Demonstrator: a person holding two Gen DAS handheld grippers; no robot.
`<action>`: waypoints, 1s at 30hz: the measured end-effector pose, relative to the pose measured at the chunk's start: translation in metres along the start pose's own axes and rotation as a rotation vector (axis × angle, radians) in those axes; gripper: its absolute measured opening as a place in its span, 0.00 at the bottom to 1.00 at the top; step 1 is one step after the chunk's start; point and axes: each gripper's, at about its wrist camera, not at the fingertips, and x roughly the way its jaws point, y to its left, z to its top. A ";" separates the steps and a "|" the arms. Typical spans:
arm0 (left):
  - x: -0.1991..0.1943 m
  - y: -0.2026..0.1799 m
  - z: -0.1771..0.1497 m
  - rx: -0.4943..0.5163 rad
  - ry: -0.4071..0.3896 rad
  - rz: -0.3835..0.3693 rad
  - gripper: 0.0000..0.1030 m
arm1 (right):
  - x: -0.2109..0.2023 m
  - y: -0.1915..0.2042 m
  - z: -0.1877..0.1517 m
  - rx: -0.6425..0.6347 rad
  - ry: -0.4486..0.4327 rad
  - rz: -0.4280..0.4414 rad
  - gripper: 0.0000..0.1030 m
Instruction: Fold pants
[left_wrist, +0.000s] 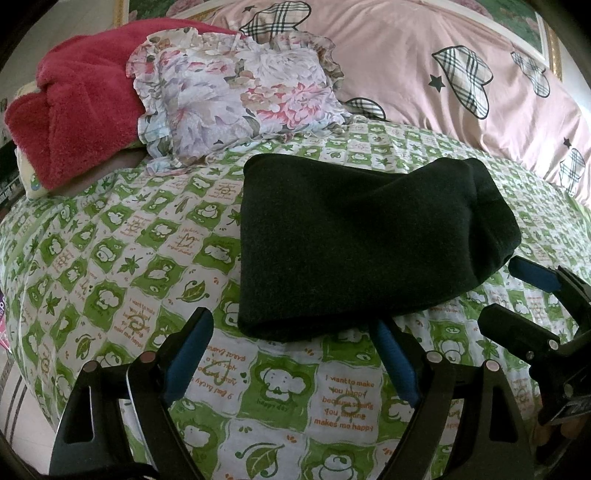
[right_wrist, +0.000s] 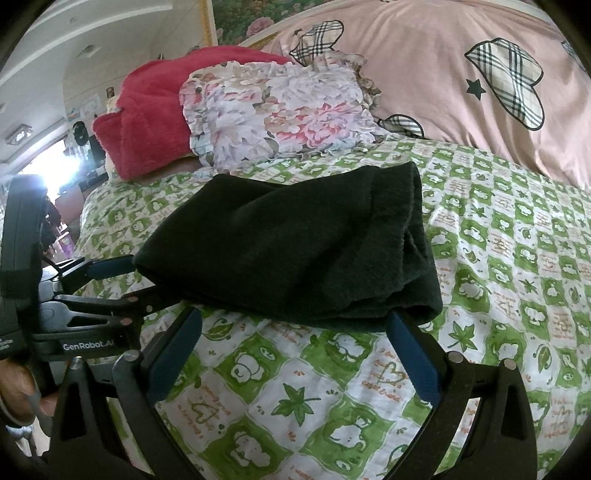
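I see the black pants (left_wrist: 369, 240) folded compactly mid-bed (left_wrist: 147, 240). Left gripper (left_wrist: 291, 354) and right gripper (right_wrist: 295, 354) are both released wide at the near edge, so I judge folding done.

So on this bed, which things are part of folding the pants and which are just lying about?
Part of the job:
- black pants, folded into a bundle
- left gripper, open
- right gripper, open
- green patterned bedsheet they lie on

Just lying about:
- floral pillow
- red blanket
- pink duvet
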 end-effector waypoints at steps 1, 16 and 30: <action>0.000 0.000 0.000 0.000 0.001 0.000 0.84 | 0.000 0.000 0.000 0.000 -0.001 0.000 0.97; 0.000 0.000 0.000 -0.002 0.002 0.000 0.85 | 0.000 0.001 0.002 -0.001 -0.006 0.000 0.97; 0.000 0.000 0.008 -0.015 -0.009 -0.006 0.85 | -0.005 -0.003 0.006 -0.001 -0.025 -0.007 0.97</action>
